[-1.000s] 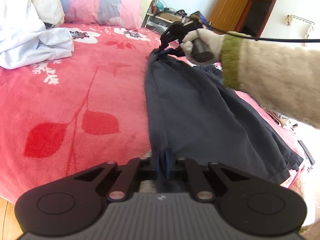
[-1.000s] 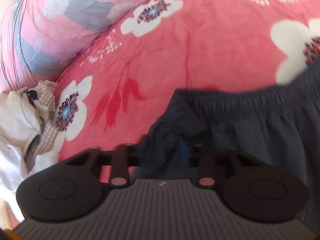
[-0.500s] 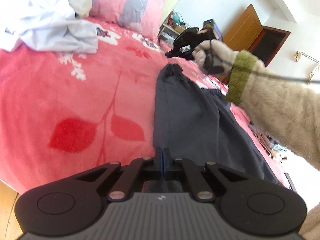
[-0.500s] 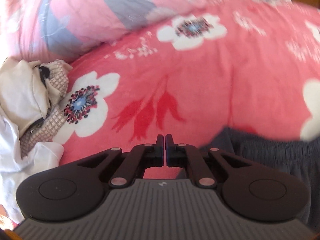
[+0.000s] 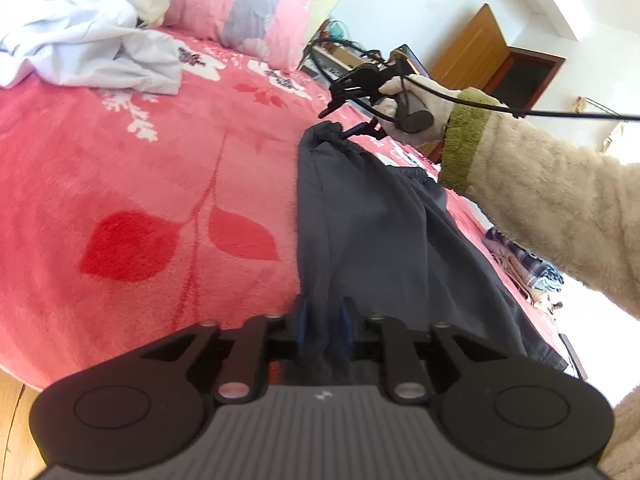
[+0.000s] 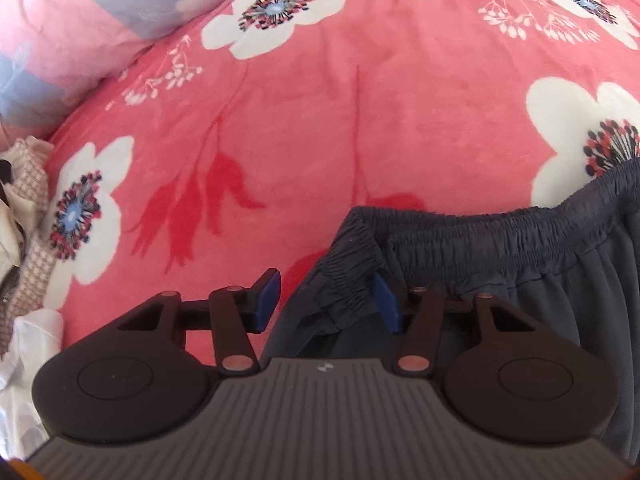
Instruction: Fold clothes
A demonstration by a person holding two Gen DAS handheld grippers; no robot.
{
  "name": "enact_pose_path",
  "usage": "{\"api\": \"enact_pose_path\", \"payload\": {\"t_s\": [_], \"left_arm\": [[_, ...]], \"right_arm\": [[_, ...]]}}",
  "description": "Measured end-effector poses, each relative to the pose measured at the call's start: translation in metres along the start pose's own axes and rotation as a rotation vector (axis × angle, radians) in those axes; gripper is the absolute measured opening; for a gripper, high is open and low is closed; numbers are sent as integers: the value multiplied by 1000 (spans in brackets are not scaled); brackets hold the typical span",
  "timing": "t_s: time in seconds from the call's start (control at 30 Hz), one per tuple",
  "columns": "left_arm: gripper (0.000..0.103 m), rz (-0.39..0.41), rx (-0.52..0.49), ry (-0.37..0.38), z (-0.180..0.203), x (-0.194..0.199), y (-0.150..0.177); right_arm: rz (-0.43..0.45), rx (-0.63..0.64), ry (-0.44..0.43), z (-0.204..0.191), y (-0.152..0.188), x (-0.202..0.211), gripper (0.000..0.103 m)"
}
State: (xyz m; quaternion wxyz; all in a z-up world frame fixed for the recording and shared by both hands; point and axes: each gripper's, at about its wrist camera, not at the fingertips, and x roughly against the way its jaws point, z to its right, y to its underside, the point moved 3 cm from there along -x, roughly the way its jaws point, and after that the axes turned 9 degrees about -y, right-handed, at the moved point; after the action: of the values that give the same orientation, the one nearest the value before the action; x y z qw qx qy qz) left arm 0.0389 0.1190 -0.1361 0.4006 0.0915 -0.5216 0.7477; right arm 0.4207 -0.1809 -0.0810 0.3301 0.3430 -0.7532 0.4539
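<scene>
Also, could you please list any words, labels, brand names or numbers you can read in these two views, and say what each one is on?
No readable text in either view.
Left gripper: a small pale mark on its ribbed body, a logo shape, no letters.
Right gripper: the same small mark, no letters.
Dark shorts: no label or print showing.
Floral blanket: pattern only.

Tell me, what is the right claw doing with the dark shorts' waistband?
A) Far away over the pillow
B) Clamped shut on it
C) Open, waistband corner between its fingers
C: the right claw stands open, its blue pads apart around the waistband corner of the dark shorts.
</scene>
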Motion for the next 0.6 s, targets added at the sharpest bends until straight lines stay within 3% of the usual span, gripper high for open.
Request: {"api": "enact_pose_path", "payload": {"t_s": [0.07,0.13,0.17,0.2,0.27,0.6], "left_arm": [[27,7,-24,-4,3,-1,0],[20,10,-32,-23,4,-6,-3],[11,13,-27,-39,4,-5,-3],[3,16,-22,-53,4,-4,-2],[2,30,-21,-63,4,-1,-1],[2,61,43,-99,-5,13,-1]], "right_arm": [[21,45,4,-3,0,4,50],[24,75,-9,-1,-2,0,50],[25,90,-15,0,-2,-3,46],[27,105,-25,1,-3,-5,30],[33,132,-81,1,-3,-9,3],[176,331,-229,-52,-9,-15,0]]}}
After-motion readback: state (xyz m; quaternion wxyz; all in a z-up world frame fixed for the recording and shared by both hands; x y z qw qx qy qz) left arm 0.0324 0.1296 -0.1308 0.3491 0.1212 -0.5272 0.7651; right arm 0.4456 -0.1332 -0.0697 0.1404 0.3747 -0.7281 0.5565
